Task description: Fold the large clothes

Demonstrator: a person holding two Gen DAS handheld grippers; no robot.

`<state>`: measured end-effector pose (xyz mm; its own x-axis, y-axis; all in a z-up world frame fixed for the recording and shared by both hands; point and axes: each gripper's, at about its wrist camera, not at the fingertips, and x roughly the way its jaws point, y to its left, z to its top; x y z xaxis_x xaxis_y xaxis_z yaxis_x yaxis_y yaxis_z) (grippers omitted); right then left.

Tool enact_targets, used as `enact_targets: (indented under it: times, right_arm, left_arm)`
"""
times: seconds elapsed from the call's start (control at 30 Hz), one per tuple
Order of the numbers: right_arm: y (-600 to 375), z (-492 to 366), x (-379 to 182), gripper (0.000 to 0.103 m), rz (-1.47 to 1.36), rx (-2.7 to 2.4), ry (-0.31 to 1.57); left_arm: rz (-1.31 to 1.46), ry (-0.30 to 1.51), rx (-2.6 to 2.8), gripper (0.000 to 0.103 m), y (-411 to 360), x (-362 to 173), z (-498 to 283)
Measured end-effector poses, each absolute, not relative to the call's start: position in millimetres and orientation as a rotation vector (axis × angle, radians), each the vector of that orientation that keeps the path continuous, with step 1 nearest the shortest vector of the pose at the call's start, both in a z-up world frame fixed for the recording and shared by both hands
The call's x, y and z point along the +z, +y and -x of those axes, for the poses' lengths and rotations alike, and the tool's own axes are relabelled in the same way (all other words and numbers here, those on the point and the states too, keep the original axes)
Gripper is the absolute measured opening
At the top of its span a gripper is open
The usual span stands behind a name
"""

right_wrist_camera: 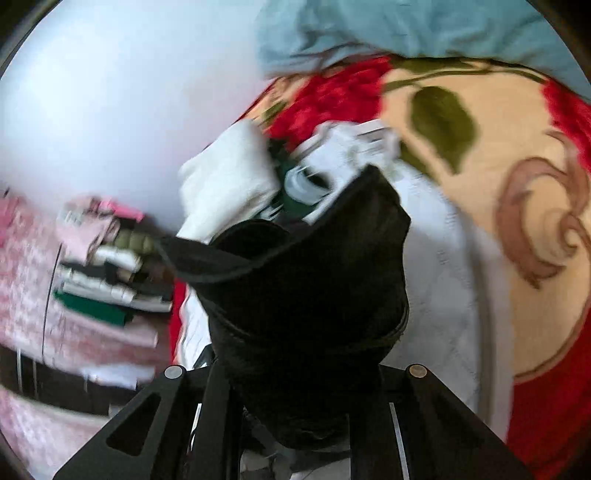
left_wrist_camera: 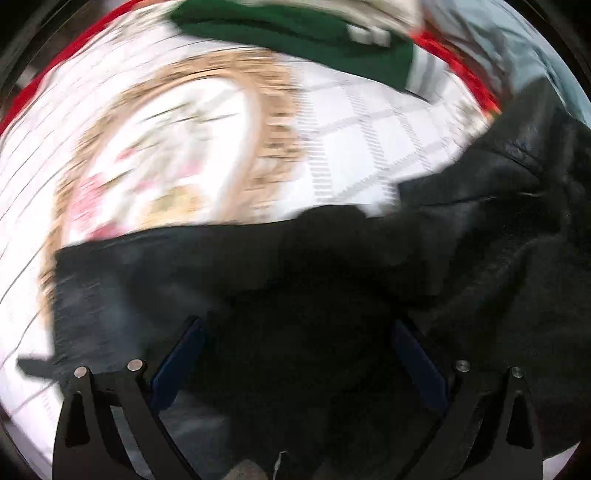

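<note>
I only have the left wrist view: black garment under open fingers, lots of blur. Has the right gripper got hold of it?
Observer: Yes. The right gripper is shut on the black garment, which bunches up from between its jaws.
Operator: Anything folded already? I only see a green garment at the top.
Observer: A stack of folded clothes sits to the left in the right wrist view, on a pink patterned cloth.
Operator: What lies beyond the white quilt on that side?
Observer: A cream and red floral blanket, with a light blue cloth above it.
</note>
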<state>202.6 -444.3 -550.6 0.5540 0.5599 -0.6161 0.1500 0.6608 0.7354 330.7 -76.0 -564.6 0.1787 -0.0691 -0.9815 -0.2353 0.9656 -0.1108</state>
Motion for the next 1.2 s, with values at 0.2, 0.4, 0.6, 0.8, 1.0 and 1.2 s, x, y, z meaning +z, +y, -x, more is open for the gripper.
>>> enact_targets:
  times: [0.2, 0.4, 0.6, 0.8, 1.0, 1.2]
  right_arm:
    - [-352, -201, -537, 0.015, -0.891, 0.513, 1.067]
    - [-242, -189, -580, 0.015, -0.873, 0.717, 1.267]
    - [-157, -157, -663, 0.016, -0.737, 0.793, 1.532]
    - [-130, -147, -687, 0.024, -0.536, 0.849, 1.730]
    - [-155, -145, -633, 0.103, -0.457, 0.976, 1.720]
    - [-220, -171, -617, 0.103, -0.358, 0.723, 1.657]
  left_arm:
    - [0.445, 1.381, 0.340, 0.103, 25, -532, -249]
    - [0.565, 1.319, 0.569, 0.103, 105, -503, -160]
    - [0.604, 1.246, 0.681, 0.103, 155, -479, -116]
    - [0.559, 1.186, 0.666, 0.103, 166, -451, -113]
    - [0.542, 1.130, 0.551, 0.103, 146, -412, -134]
    - [0.437, 1.157, 0.481, 0.103, 108, -415, -161]
